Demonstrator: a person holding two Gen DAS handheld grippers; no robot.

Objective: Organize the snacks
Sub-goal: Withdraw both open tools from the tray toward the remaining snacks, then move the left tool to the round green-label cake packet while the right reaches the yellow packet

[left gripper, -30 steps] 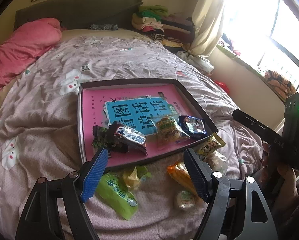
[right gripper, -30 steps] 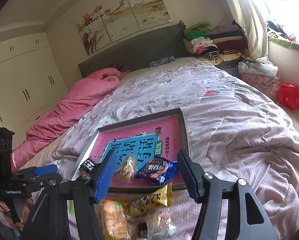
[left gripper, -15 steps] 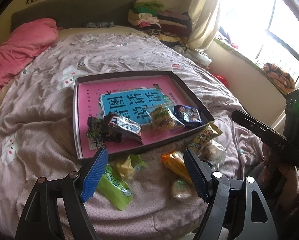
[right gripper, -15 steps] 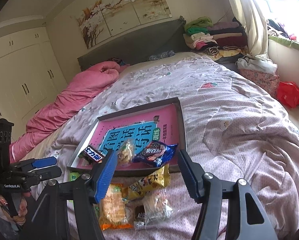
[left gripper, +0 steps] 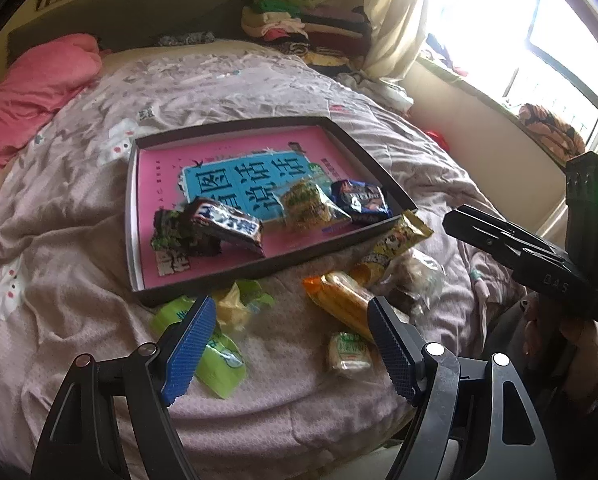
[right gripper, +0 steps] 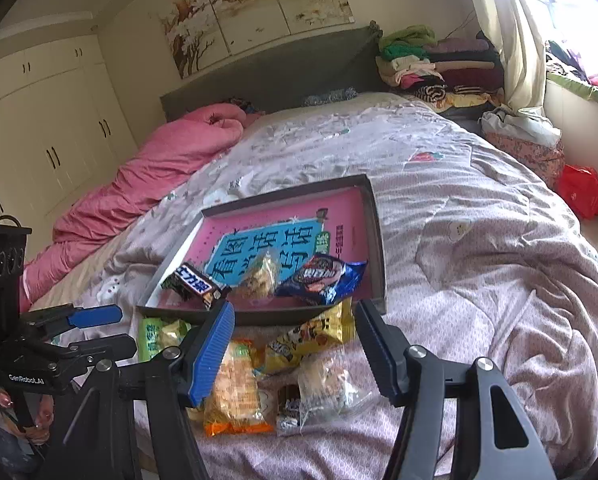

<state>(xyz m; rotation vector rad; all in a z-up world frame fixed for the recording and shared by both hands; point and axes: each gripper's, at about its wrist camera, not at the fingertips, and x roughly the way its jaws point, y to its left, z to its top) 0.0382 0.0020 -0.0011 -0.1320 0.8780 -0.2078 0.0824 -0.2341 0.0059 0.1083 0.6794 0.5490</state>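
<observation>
Two grippers: both are held over the near edge of the bed, pointing down at the snacks.
Left gripper: its jaws stand wide apart with nothing between the pads; it hangs above the loose packets, touching none of them.
Right gripper: its jaws are parted about halfway and hold nothing; the packets seen between its fingers lie on the quilt below.
Tray: a shallow dark-rimmed box with a pink bottom and a blue panel of Chinese characters, lying on the quilt near the bed's near edge.
In the tray: a dark chocolate bar leaning on a green-and-black packet at the left, a clear bag of biscuits in the middle, a blue wrapped snack at the right.
Outside the tray, left side: a long green packet and a yellow-green candy wrapper, just beside the tray's near rim.
Outside the tray, right side: an orange pack of crackers, a yellow snack pouch touching the tray's corner, a clear crumpled bag, and a small round green-labelled cake.
Bed: covered by a pale lilac printed quilt; a pink duvet is bunched along its far left side.
Background: folded clothes are piled by the headboard, next to a curtain and a bright window.
</observation>
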